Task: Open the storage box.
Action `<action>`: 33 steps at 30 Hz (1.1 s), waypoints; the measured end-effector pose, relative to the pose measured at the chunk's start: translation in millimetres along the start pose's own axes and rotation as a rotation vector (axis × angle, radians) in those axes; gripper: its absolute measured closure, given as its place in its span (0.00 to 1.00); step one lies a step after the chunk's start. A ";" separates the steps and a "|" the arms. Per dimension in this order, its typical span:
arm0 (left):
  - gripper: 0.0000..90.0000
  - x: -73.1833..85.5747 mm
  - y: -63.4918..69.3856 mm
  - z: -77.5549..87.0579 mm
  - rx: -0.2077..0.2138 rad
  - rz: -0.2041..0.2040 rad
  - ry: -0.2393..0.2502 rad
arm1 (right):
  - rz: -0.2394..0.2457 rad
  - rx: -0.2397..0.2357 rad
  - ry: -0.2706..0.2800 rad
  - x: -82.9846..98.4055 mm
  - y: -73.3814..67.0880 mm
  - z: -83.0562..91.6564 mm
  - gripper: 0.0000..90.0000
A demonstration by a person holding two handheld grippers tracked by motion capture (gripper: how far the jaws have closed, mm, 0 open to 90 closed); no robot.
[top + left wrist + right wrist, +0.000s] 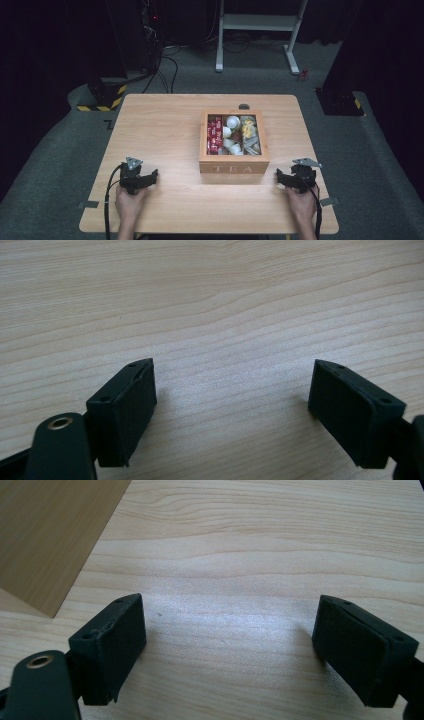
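A wooden box (234, 168) marked TEA stands at the middle of the table, and through its top I see red packets, white cups and yellow sachets. My left gripper (140, 178) rests on the table to the box's left, held by a hand, jaws wide apart. In the left gripper view bare wood lies between the jaws of the left gripper (232, 412). On the other side of the box my right gripper (290, 177) rests near its front corner, open. The right gripper (230, 652) has nothing between its jaws, and the box's side (50, 535) shows at the upper left.
The light wooden table (165, 130) has bare surface left of the box and along the front edge. Beyond it on the grey floor stand a white frame (257, 30), black cables and a yellow-black striped base (102, 97).
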State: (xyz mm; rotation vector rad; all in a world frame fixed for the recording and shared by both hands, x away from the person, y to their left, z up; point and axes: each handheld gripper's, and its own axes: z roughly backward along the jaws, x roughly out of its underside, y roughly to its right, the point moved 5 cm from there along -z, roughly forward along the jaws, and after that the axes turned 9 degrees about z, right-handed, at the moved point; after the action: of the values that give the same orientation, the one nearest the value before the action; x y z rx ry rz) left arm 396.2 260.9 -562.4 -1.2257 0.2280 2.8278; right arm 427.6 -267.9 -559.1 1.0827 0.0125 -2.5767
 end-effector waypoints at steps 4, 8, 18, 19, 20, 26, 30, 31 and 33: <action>0.22 0.0 0.0 0.0 0.000 0.000 0.000 | 0.003 -0.003 0.001 -0.2 -0.1 -0.1 0.15; 0.22 0.0 0.0 0.0 0.000 0.000 0.000 | 0.003 -0.003 0.005 -0.2 -0.3 0.4 0.19; 0.22 0.0 0.0 0.0 0.001 0.000 0.000 | 0.013 0.007 0.039 1.1 -0.5 5.1 0.44; 0.22 -0.1 -0.2 0.0 0.000 -0.001 0.000 | 0.030 0.015 0.047 1.0 -0.8 5.7 0.46; 0.22 -0.1 -0.2 0.0 0.001 -0.002 -0.001 | 0.031 0.017 0.050 1.0 -1.8 6.3 0.48; 0.22 -0.1 -0.1 0.0 0.000 -0.002 0.000 | 0.047 -0.015 0.082 2.0 -5.0 10.2 0.58; 0.22 -0.1 -0.2 0.0 0.000 -0.002 0.000 | 0.061 -0.051 0.096 2.5 -9.8 14.0 0.65; 0.22 -0.1 -0.1 0.0 0.001 -0.002 0.000 | 0.068 -0.060 0.105 2.4 -11.6 15.6 0.66; 0.22 -0.1 -0.1 0.0 0.000 -0.002 0.000 | 0.072 -0.084 0.114 2.9 -15.1 17.5 0.70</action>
State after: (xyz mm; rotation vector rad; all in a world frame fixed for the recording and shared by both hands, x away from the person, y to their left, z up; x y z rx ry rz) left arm 396.3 261.0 -562.4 -1.2246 0.2269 2.8258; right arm 408.8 -257.1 -550.7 1.1751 0.1072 -2.4251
